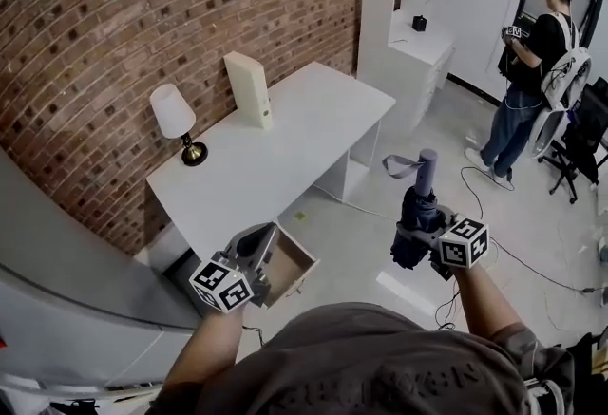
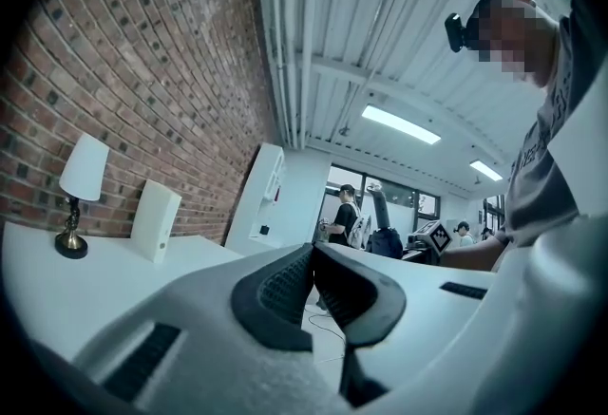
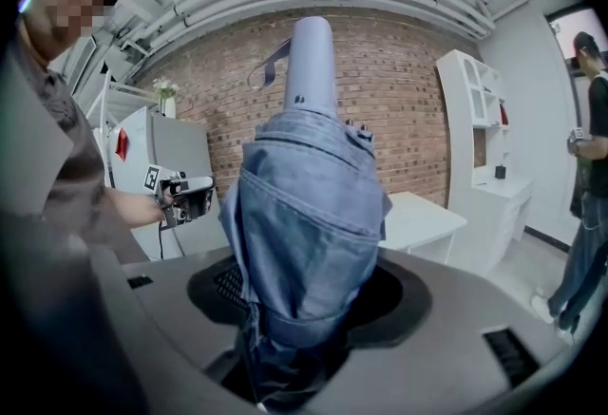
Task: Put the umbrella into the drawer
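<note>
One umbrella point(image 3: 309, 214) | end hidden in right gripper point(image 3: 304, 299) jaws | drawer point(image 1: 296, 263) part-covered

No legible text, number, brand or sign appears in any view. The faint print across your shirt point(image 1: 418, 383) is too blurred to read. The cube on the left gripper point(image 1: 269, 235) and the cube on the right gripper point(image 1: 415, 235) carry black-and-white square markers only; these are block patterns, not characters. Treat them as unreadable.
</note>
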{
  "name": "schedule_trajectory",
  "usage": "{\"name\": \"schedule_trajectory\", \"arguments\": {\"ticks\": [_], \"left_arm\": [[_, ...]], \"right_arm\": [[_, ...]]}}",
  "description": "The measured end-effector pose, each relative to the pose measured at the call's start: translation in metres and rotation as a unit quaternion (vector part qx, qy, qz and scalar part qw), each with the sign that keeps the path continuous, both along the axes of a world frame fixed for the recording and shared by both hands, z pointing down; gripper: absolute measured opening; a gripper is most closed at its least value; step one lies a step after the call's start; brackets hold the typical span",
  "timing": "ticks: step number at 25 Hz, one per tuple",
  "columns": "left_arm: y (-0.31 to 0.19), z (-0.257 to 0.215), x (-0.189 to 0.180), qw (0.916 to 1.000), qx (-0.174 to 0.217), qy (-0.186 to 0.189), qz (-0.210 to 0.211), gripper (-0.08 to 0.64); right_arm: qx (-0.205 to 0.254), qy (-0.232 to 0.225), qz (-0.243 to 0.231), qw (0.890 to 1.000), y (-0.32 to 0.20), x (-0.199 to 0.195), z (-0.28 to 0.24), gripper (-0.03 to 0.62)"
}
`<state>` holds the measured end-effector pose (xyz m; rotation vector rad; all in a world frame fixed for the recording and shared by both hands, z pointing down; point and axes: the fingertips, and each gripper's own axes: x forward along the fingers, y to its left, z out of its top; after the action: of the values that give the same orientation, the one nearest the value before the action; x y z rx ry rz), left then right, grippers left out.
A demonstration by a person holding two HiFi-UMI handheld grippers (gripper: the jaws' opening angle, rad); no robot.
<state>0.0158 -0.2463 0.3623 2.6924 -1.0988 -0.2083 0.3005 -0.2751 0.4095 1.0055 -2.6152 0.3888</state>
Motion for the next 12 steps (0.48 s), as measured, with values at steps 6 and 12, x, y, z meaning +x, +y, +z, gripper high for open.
{"name": "schedule_trajectory", "arguments": {"ticks": [6,12], "left_arm": [[0.0,0.011,-0.024,0.9997,-0.004,0.009,-0.022,0.002],[0.022,0.028,-0.059,0.9962,-0.004,0.013,-0.086,0.002]], "right_arm": [[0.002,0.047,-0.03,0.998,-0.012,-0.024,0.004,0.247],[0.01,0.118,-0.109,0.987,-0.028,-0.065,0.023,0.247]]}}
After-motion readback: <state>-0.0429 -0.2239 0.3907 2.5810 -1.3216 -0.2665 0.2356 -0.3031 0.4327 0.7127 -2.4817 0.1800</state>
